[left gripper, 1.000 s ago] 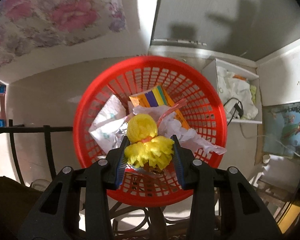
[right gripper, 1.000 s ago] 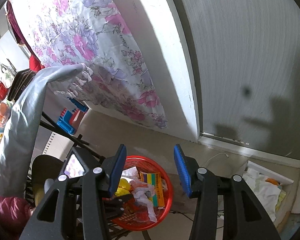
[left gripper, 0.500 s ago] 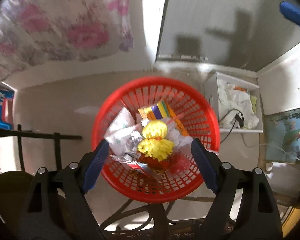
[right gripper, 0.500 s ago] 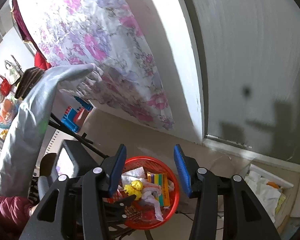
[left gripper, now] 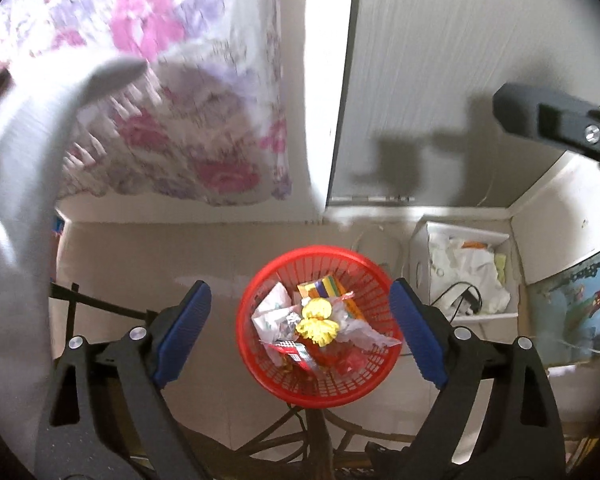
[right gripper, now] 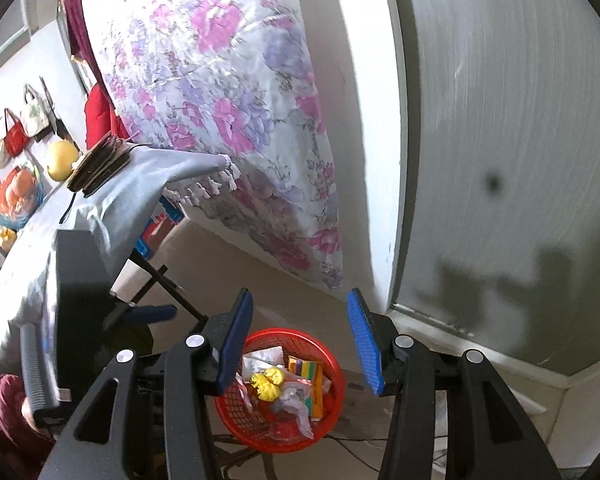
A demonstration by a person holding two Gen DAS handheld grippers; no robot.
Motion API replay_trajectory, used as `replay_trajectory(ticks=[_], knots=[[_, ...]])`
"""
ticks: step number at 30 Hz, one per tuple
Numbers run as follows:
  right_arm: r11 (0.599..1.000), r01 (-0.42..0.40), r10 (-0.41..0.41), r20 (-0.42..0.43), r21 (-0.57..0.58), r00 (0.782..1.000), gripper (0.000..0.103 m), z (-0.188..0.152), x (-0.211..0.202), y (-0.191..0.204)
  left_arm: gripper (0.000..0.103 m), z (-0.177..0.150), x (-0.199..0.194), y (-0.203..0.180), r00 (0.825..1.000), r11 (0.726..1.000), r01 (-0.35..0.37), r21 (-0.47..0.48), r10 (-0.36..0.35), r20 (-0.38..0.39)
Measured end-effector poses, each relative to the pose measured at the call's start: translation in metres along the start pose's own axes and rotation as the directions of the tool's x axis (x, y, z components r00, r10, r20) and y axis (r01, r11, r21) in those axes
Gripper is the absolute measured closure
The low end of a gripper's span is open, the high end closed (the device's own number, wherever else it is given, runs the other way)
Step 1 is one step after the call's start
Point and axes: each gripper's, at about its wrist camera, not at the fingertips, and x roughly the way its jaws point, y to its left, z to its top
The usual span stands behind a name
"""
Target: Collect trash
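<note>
Left wrist view: both grippers' fingers apart over red basket, white box beside.

No text, label or number can be read; print on the wrappers in the basket is too blurred.

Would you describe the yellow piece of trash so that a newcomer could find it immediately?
Look for the round red basket on the floor below the floral curtain. On top of its heap lies the yellow fluffy ball, the only bright yellow, fringed item among white crumpled paper and a striped box.
</note>
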Motion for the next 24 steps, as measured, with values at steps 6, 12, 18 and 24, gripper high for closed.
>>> replay_trajectory(ticks=[6, 12, 18, 24], knots=[[0.998, 0.033, -0.034, -0.012, -0.047, 0.999, 0.051, 0.005, -0.026, 0.011, 0.010, -0.002, -0.040, -0.003, 0.993, 0.998, -0.069, 0.001, 0.068, 0.092], [0.991, 0.074, -0.080, -0.042, -0.114, 0.996, 0.043, 0.001, -0.050, 0.026, 0.007, -0.010, -0.077, 0.001, 0.979, 0.991, -0.131, -0.021, 0.133, 0.153], [0.990, 0.086, -0.099, -0.111, -0.115, 0.989, 0.028, -0.020, -0.064, 0.032, 0.007, -0.027, -0.100, 0.003, 0.970, 0.985, -0.167, -0.035, 0.170, 0.174], [0.997, 0.038, -0.049, -0.180, -0.062, 0.983, 0.021, -0.056, -0.053, 0.029, 0.007, -0.050, -0.110, 0.005, 0.973, 0.983, -0.174, -0.053, 0.180, 0.146]])
